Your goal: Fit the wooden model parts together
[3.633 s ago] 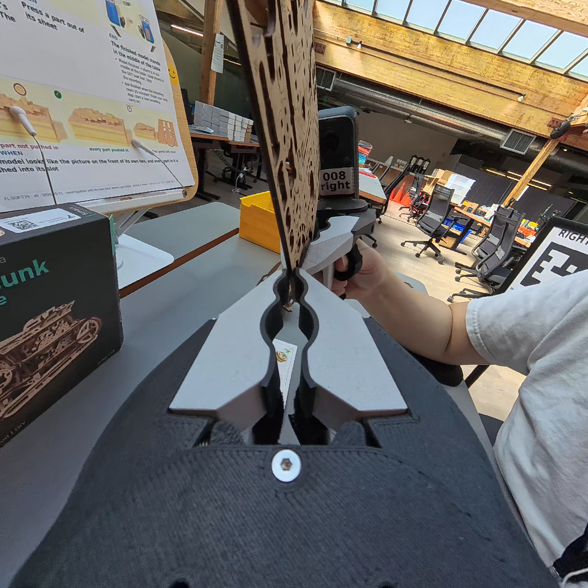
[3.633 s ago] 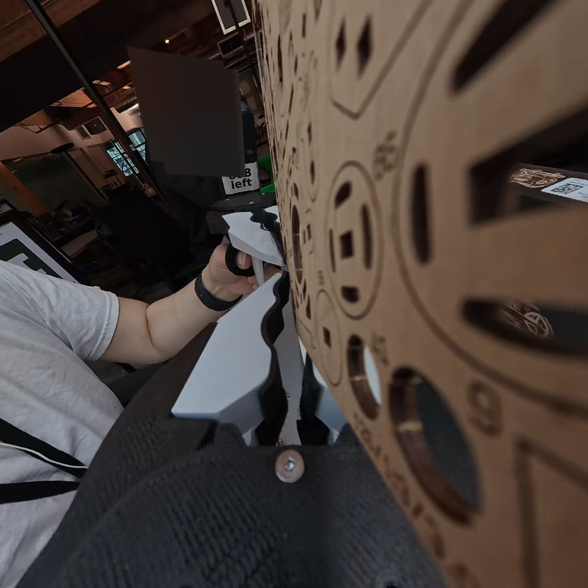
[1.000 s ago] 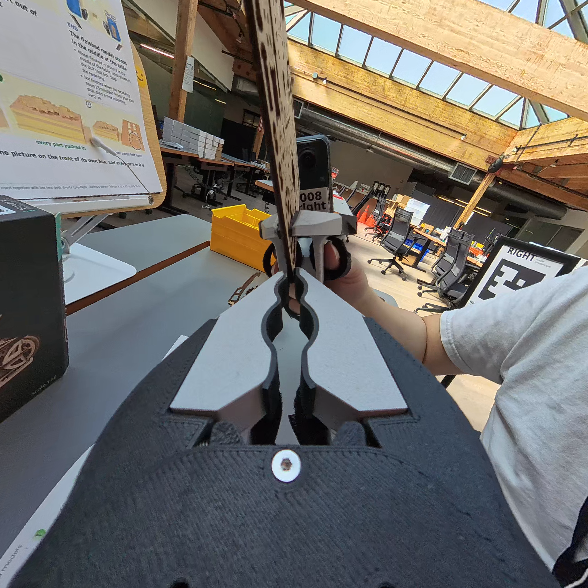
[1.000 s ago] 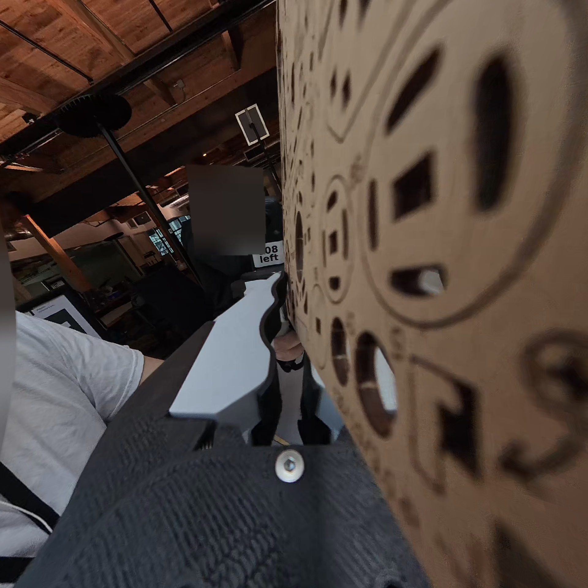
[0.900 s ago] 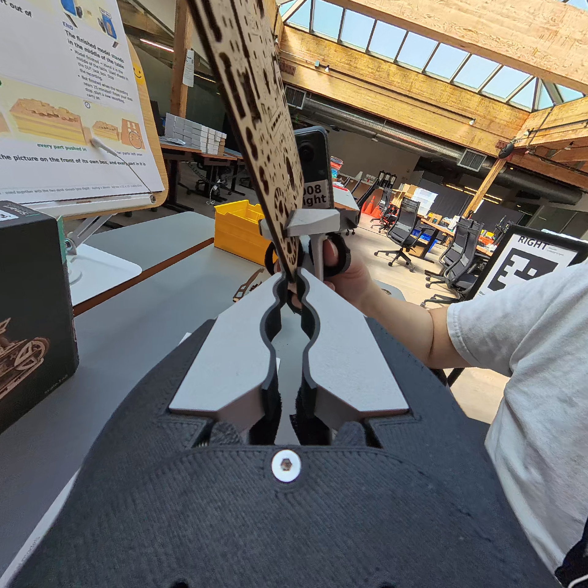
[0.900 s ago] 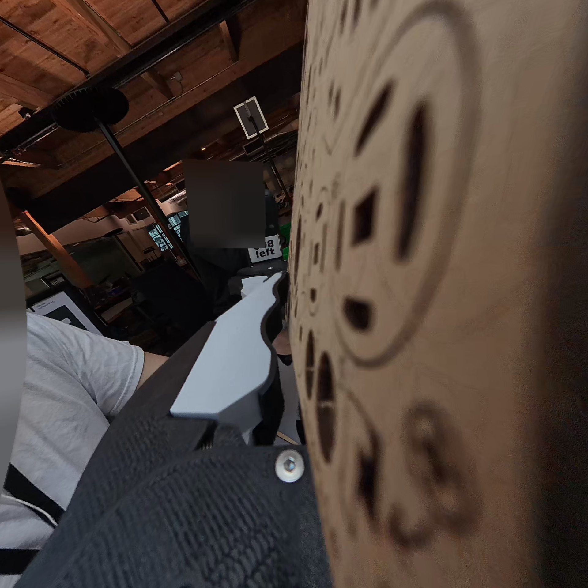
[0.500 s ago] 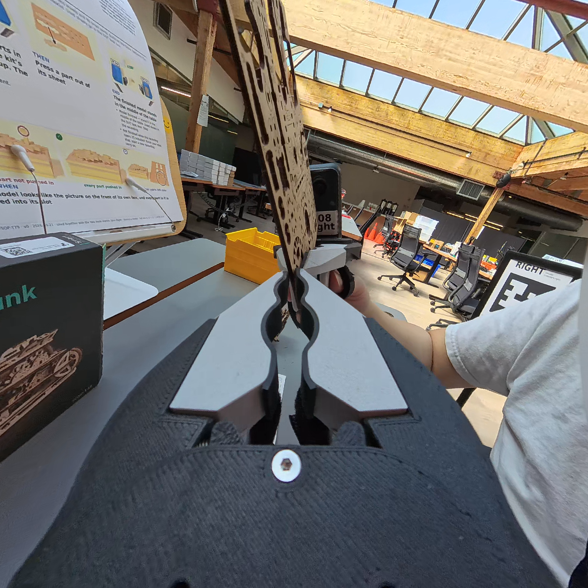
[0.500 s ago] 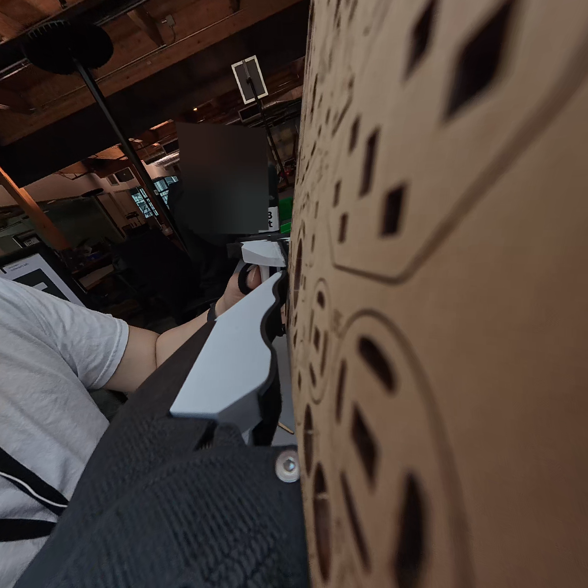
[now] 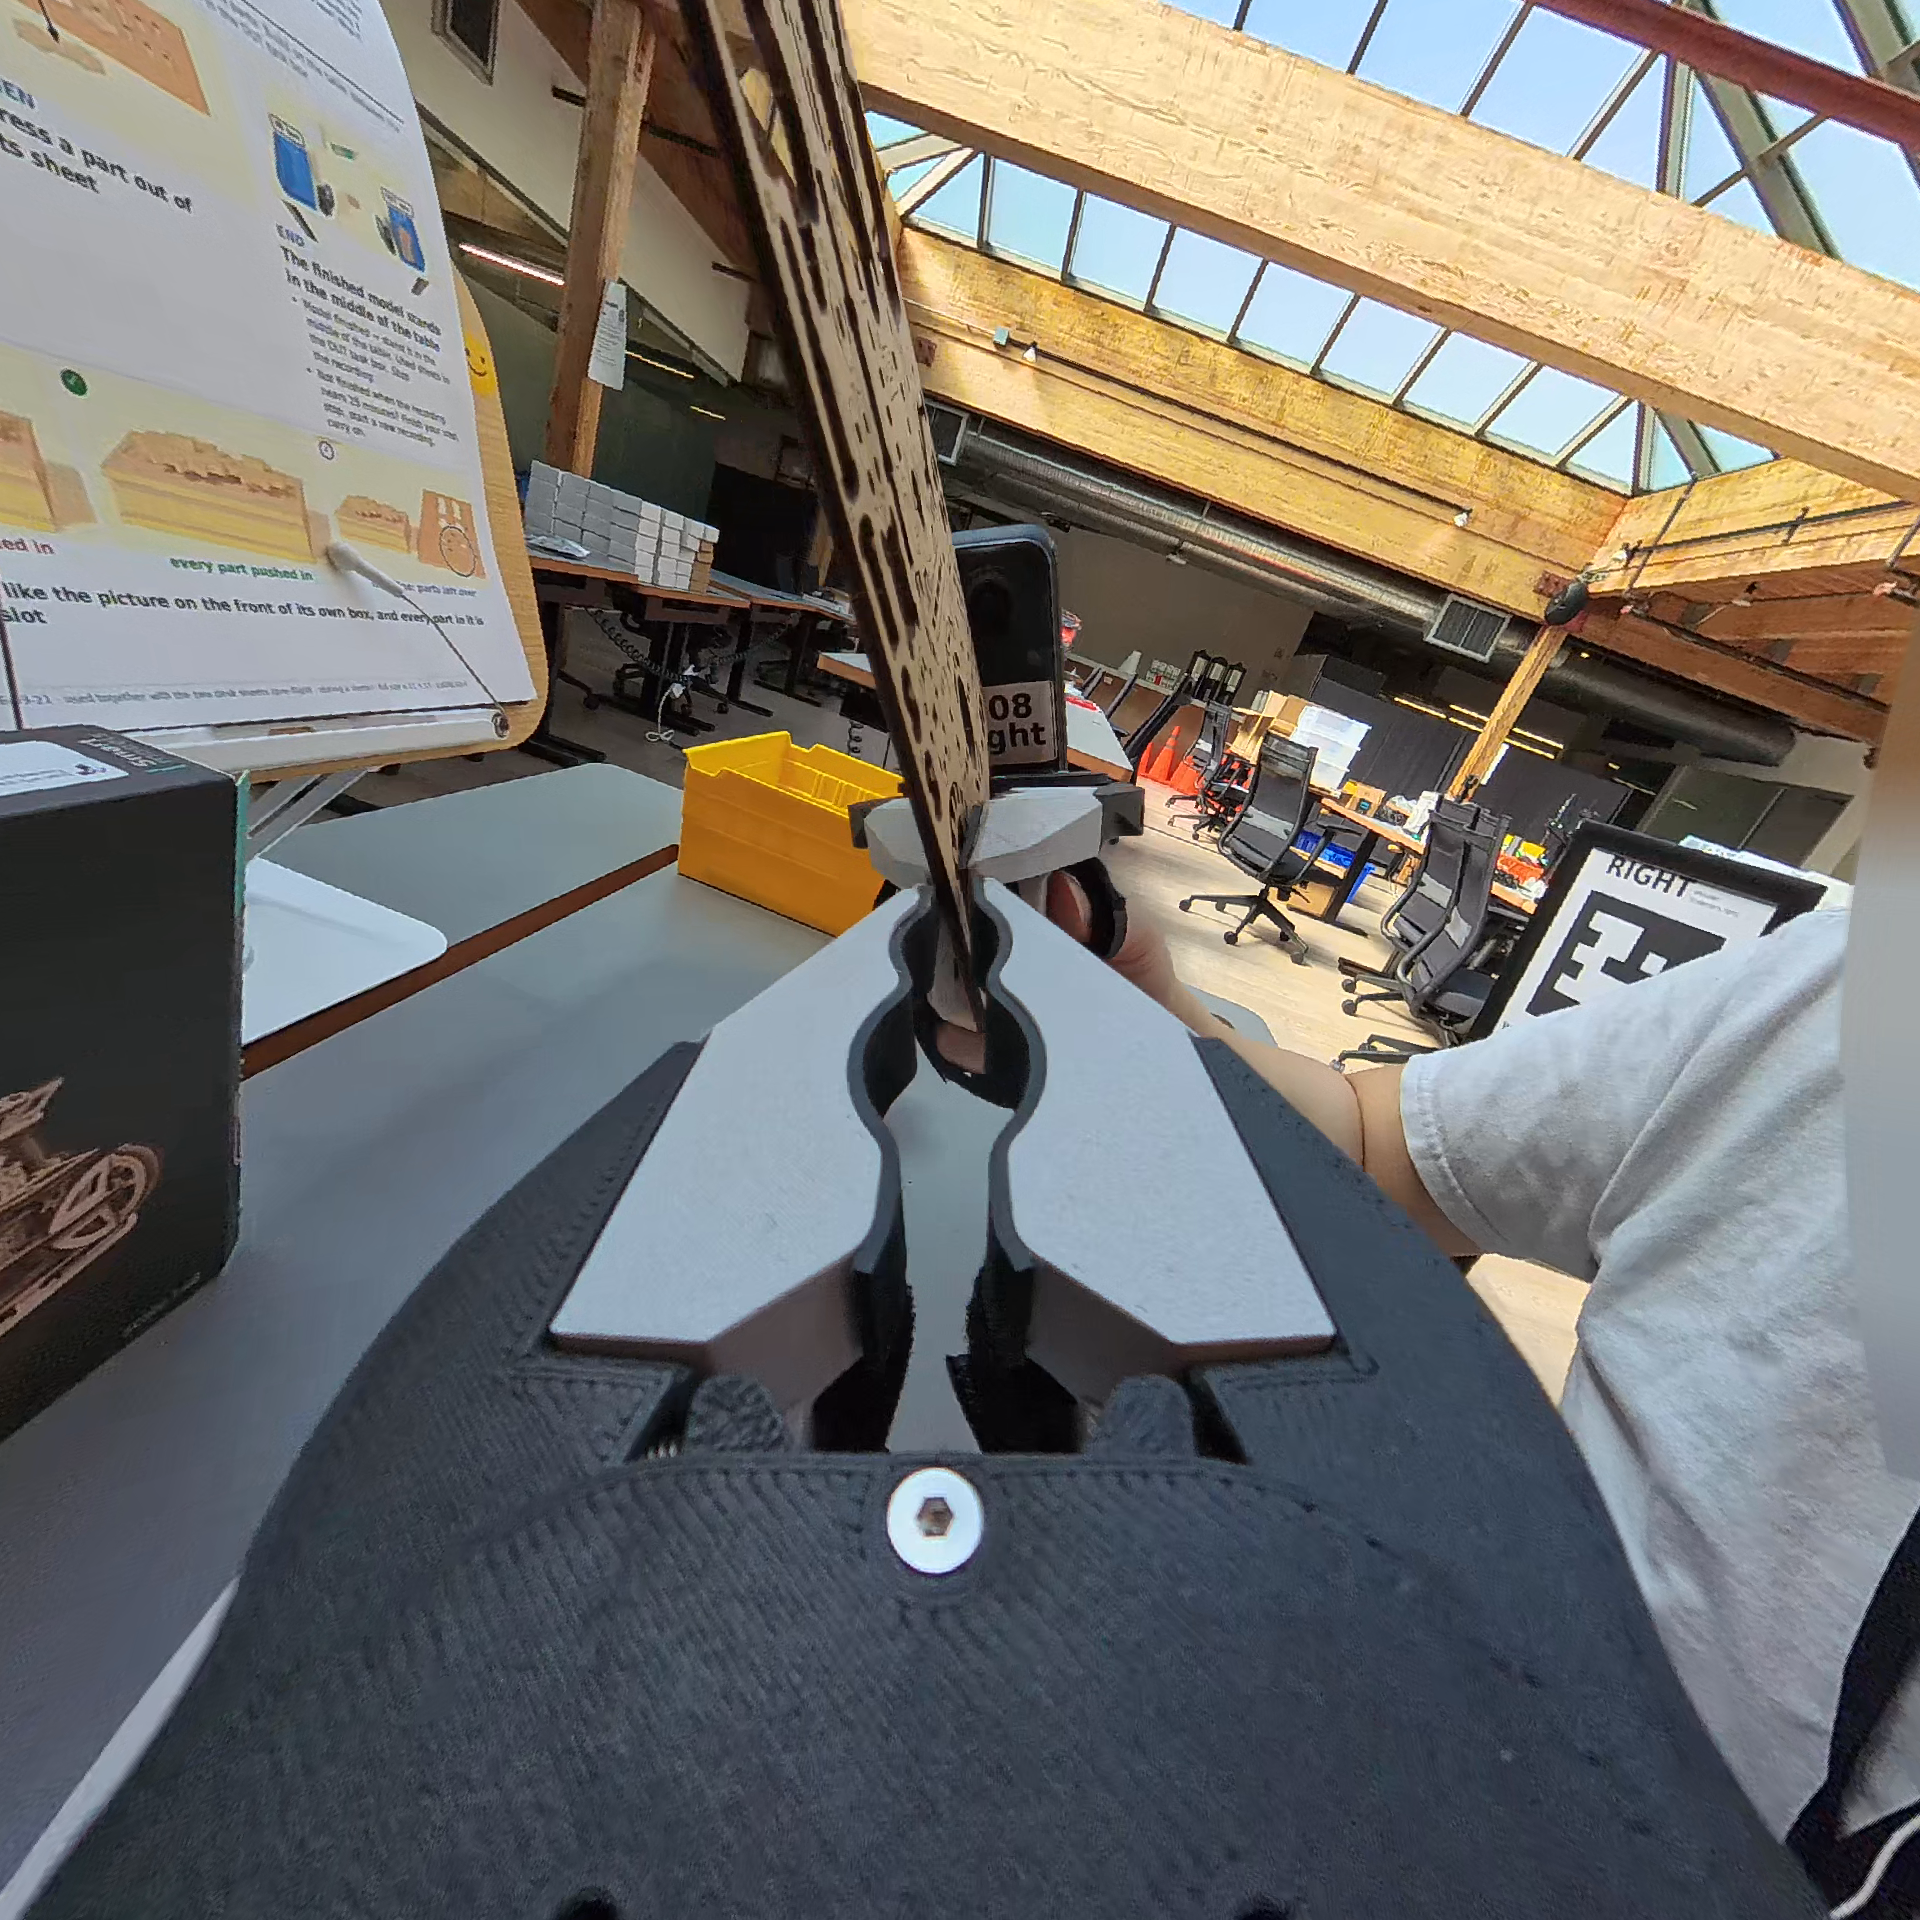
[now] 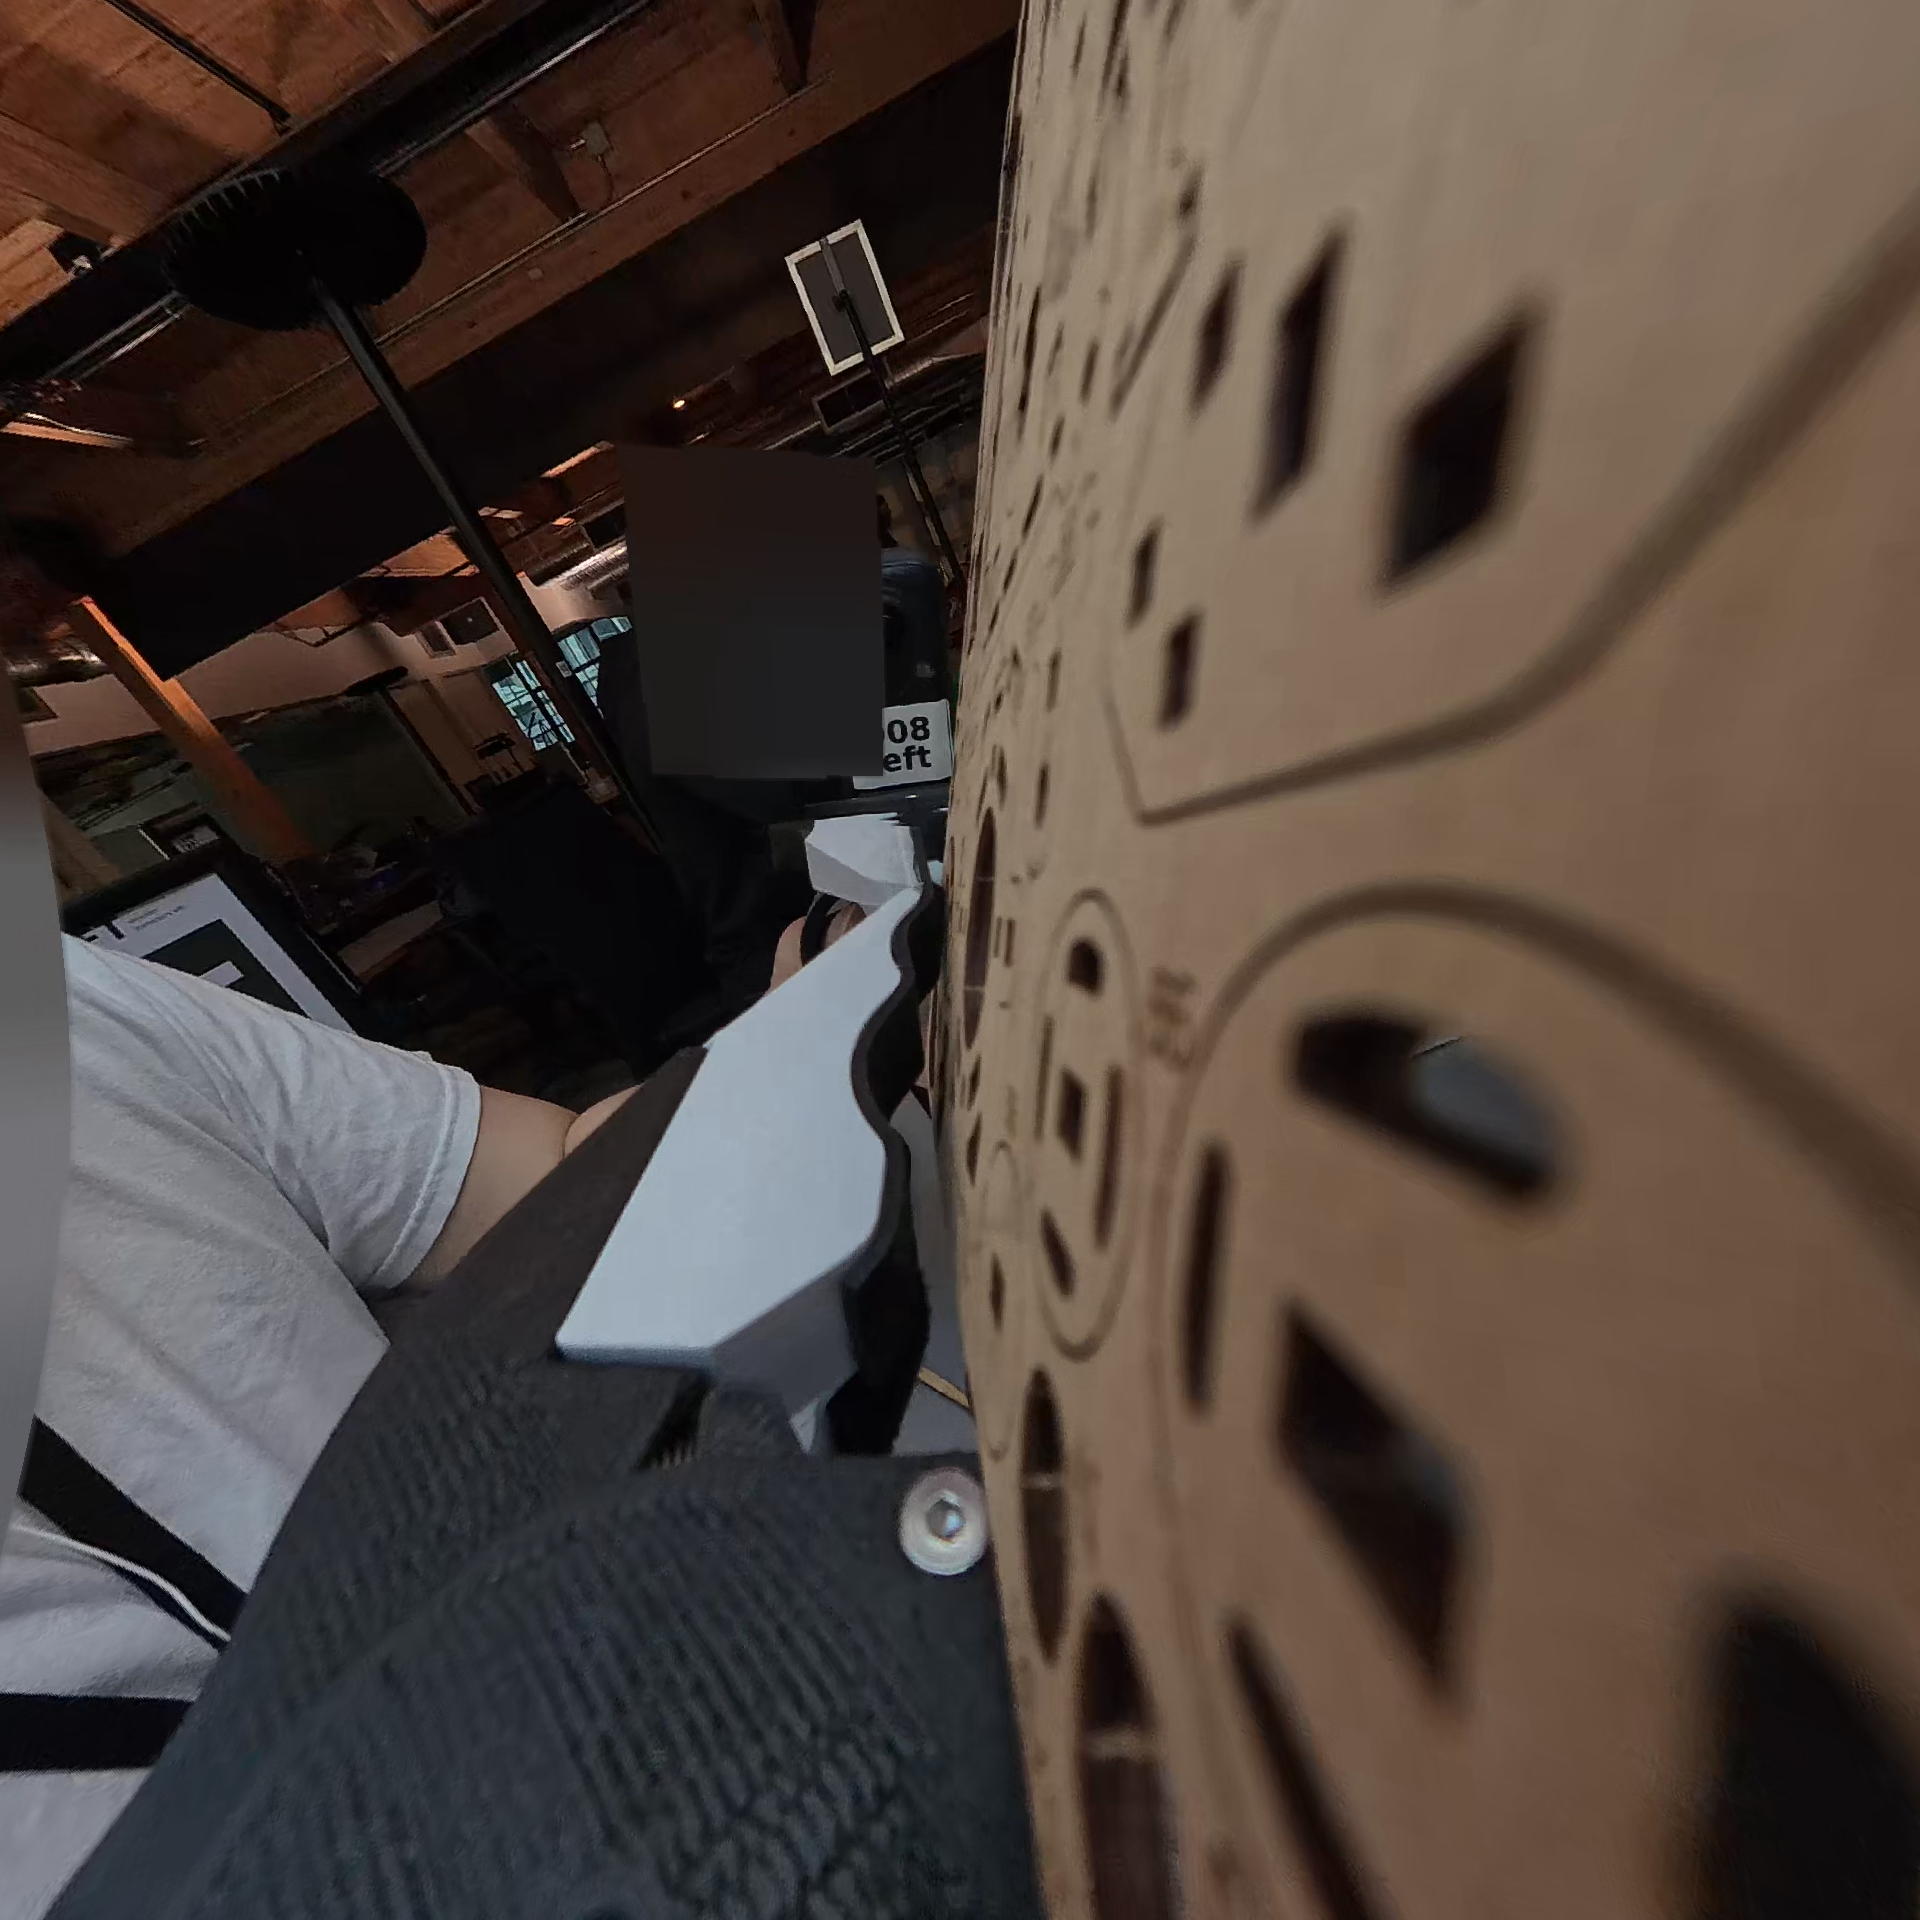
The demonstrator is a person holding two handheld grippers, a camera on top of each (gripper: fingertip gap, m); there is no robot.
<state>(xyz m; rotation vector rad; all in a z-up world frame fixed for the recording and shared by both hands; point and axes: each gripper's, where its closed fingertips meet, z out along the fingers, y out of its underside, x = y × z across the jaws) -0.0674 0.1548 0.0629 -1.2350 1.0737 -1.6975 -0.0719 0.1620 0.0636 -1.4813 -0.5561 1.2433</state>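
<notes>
A laser-cut wooden sheet (image 9: 862,447) full of model parts stands on edge above the table, its top leaning left. My left gripper (image 9: 951,940) is shut on the sheet's lower edge. My right gripper (image 9: 977,844) faces it from the far side and is shut on the same edge just beyond. In the right wrist view the sheet (image 10: 1455,1039) fills the right half, close and blurred. It hides one finger of my right gripper (image 10: 928,914). The left gripper (image 10: 868,857) shows just past it.
A black kit box (image 9: 104,1039) stands on the grey table (image 9: 499,1039) at the left. An instruction board (image 9: 239,364) is behind it and a yellow bin (image 9: 774,826) stands farther back. A person's arm in a white sleeve (image 9: 1621,1091) reaches in from the right. Both grippers' tips are close together, under 4 cm apart.
The sheet has tilted so its top leans farther left in the left wrist view. It has swung closer across the right wrist view. Both grippers have kept their hold.
</notes>
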